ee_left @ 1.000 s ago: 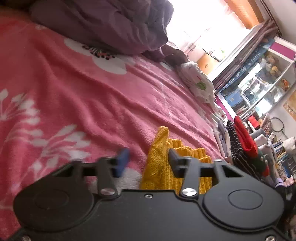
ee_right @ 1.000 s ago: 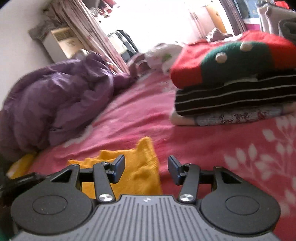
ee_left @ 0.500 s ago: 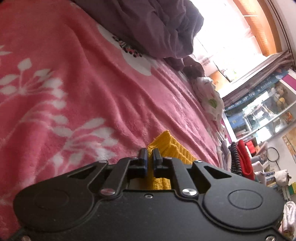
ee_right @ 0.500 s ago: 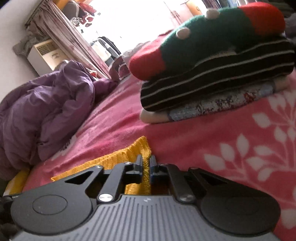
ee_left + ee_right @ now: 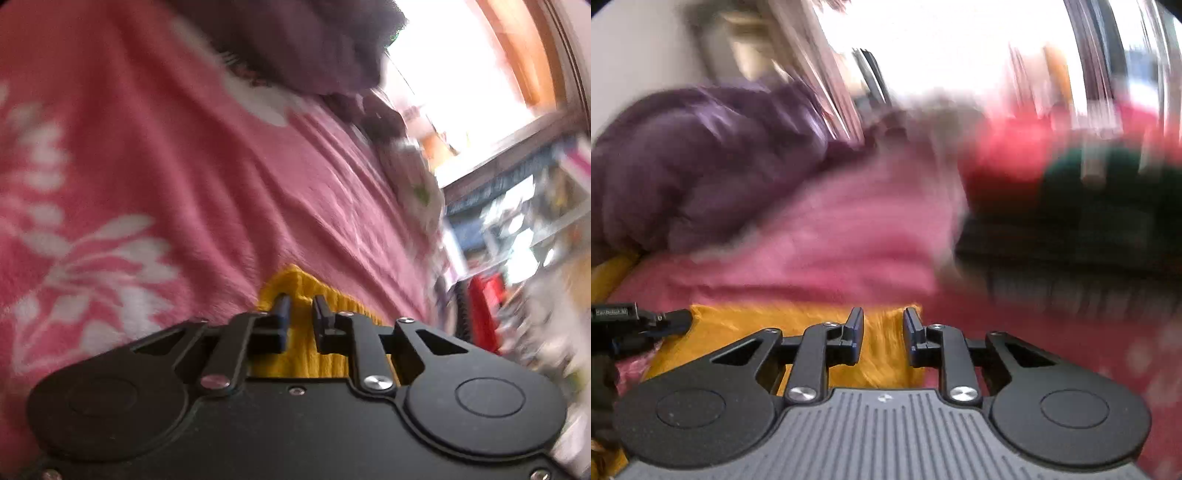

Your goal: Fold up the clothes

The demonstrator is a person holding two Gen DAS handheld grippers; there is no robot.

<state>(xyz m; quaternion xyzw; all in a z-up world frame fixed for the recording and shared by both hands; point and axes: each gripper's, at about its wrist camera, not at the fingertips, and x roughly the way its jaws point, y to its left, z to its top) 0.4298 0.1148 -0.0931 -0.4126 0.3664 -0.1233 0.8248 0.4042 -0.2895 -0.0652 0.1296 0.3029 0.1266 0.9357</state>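
Item: yellow ribbed knit garment (image 5: 295, 354), soft, light, limp; best gripped at corners. Left gripper (image 5: 301, 301) and right gripper (image 5: 882, 317) jaws narrowly parted, just opening, fabric between, unpressed.

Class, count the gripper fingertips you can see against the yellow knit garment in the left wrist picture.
2: one fingertip left of centre, the other just right of it, both over the yellow knit garment.

A small white label (image 5: 611, 312) is seen on the left gripper (image 5: 670, 318) at the left edge of the right wrist view; its print is too blurred to be read.
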